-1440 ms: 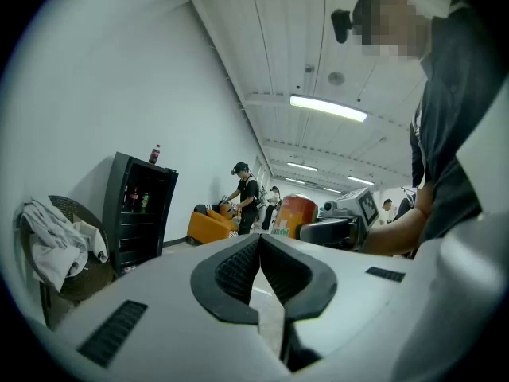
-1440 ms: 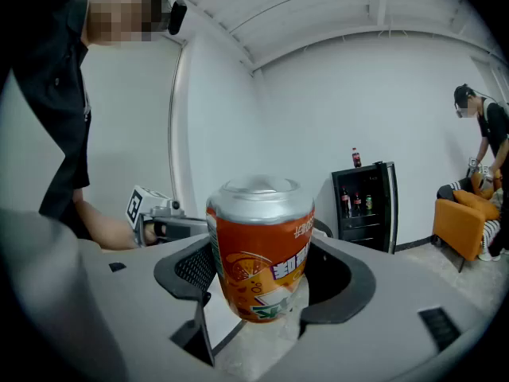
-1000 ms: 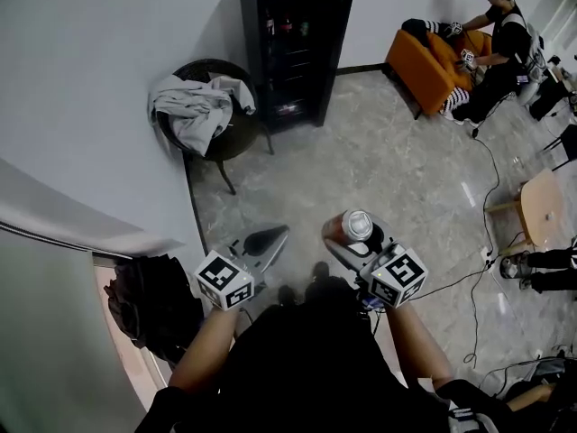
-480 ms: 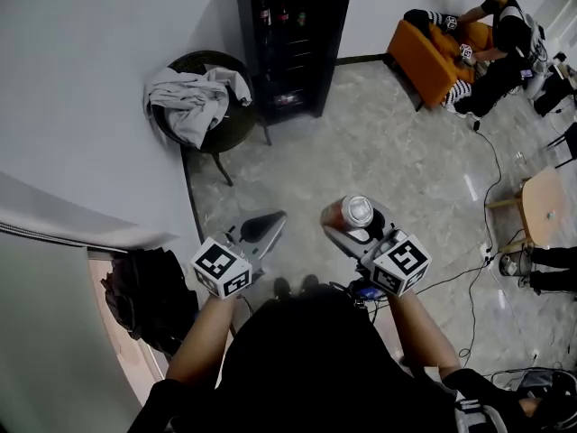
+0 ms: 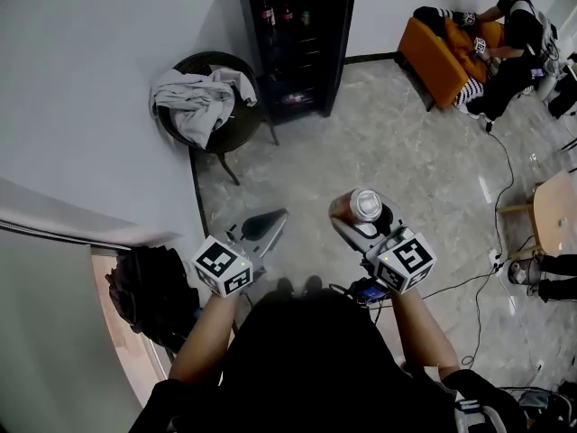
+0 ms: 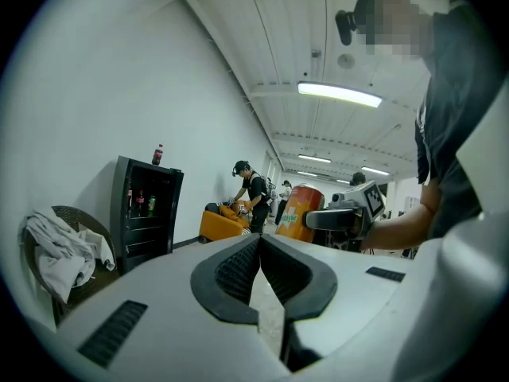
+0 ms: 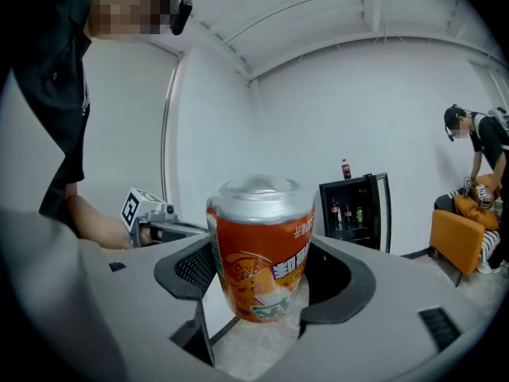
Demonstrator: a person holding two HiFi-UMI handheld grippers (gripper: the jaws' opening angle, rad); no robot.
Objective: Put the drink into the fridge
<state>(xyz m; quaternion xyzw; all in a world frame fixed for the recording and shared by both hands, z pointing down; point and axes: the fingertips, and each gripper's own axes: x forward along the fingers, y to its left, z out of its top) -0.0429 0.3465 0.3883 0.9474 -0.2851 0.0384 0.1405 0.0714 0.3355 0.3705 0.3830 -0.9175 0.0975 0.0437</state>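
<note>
An orange drink can [image 7: 261, 249] with a silver top stands upright between the jaws of my right gripper [image 7: 262, 281], which is shut on it. From the head view the can [image 5: 360, 206] is held over the grey floor, right of my left gripper [image 5: 267, 225]. The left gripper [image 6: 258, 245] is shut with its jaws tip to tip and nothing between them. The black fridge [image 5: 297, 39] stands against the far wall with its door open and bottles on the upper shelves. It also shows far off as the fridge [image 7: 355, 211] and the fridge [image 6: 145, 210].
A round dark chair [image 5: 212, 106] heaped with grey clothes [image 5: 196, 102] stands left of the fridge. A black bag [image 5: 144, 296] lies by the wall at my left. A person sits at an orange sofa [image 5: 442, 57] at back right. Cables [image 5: 491, 197] cross the floor.
The view has shifted slightly and the fridge sits a little closer to the top edge than a second ago. Both grippers keep their grip and places.
</note>
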